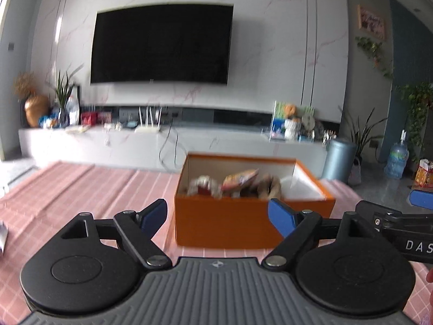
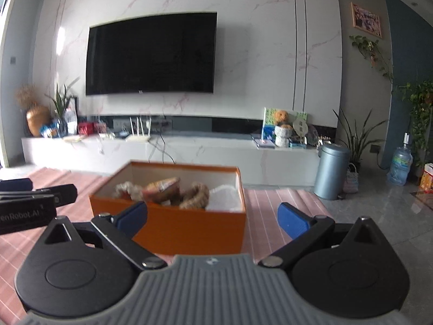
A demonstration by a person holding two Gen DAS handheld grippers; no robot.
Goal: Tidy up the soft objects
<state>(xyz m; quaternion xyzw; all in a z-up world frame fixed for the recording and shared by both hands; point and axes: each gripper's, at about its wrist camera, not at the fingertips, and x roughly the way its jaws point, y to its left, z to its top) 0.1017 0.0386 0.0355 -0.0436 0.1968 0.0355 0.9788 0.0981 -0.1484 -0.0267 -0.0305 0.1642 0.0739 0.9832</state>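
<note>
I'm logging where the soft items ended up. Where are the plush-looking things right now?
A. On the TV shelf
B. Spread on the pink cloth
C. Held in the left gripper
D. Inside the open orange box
D: the soft items sit inside the open orange box; both grippers are empty.

We see the orange box standing directly ahead of both grippers on the bench, its open top crowded with soft things on the left and middle, with only the white lining bare at the right end. The pink-checked bench lies open to the left of the box. The right gripper crowds our left gripper's right side.
</note>
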